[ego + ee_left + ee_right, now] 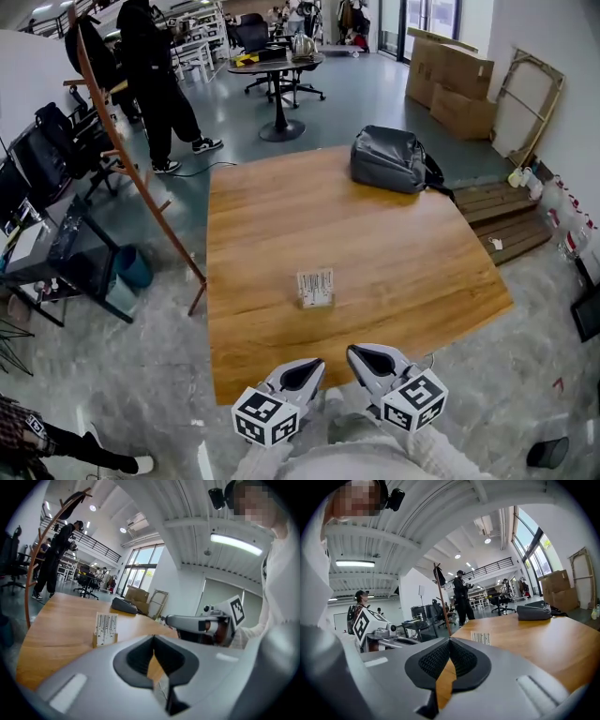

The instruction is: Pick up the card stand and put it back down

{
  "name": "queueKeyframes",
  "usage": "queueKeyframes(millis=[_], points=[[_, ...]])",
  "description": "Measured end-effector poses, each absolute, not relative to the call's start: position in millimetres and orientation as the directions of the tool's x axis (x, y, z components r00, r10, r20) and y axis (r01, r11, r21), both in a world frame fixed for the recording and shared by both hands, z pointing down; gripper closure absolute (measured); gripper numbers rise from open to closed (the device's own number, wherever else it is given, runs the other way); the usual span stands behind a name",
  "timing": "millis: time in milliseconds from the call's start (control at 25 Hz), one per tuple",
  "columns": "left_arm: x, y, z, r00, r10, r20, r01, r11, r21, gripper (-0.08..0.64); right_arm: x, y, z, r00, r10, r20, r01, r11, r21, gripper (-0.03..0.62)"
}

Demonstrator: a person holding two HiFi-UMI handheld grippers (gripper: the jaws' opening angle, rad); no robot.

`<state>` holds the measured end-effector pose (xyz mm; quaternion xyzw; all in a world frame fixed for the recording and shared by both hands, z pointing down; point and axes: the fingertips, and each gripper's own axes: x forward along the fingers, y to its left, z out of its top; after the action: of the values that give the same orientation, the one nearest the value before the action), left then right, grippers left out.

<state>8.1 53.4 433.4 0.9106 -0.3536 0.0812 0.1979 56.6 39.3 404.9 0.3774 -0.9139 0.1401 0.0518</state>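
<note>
The card stand [316, 288], a small wooden base with white cards upright in it, rests near the middle of the wooden table [403, 262]. Both grippers hover side by side past the table's near edge, short of the stand. My left gripper [312, 366] is shut with nothing in it, and so is my right gripper [356, 352]. In the left gripper view the card stand [105, 629] is ahead and to the left of the closed left gripper [153, 637]. In the right gripper view the card stand [481, 638] lies ahead, slightly right of the closed right gripper [450, 640].
A grey backpack [392, 159] lies at the table's far edge. A slanted wooden pole [131, 159] stands off the left side, with a blue bin [134, 266] beside it. A person in black [155, 75] stands far left. Cardboard boxes [450, 80] sit at the back right.
</note>
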Motion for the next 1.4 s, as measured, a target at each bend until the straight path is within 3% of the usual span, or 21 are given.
queueKeyframes(millis=[600,1400], points=[[13.6,-53.3,442.4,0.698,-0.651,0.299,-0.716,-0.628,0.304,0.552,52.5,-70.6,409.7,-0.805,-0.567,0.176,-0.593,0.759,-0.268,0.595],[1.2,-78.4,467.6,0.751,-0.551,0.362,-0.659,-0.647,0.383,0.552,32.4,-98.4,434.8,-0.788,-0.557,0.264,-0.614,0.741,-0.271,0.593]])
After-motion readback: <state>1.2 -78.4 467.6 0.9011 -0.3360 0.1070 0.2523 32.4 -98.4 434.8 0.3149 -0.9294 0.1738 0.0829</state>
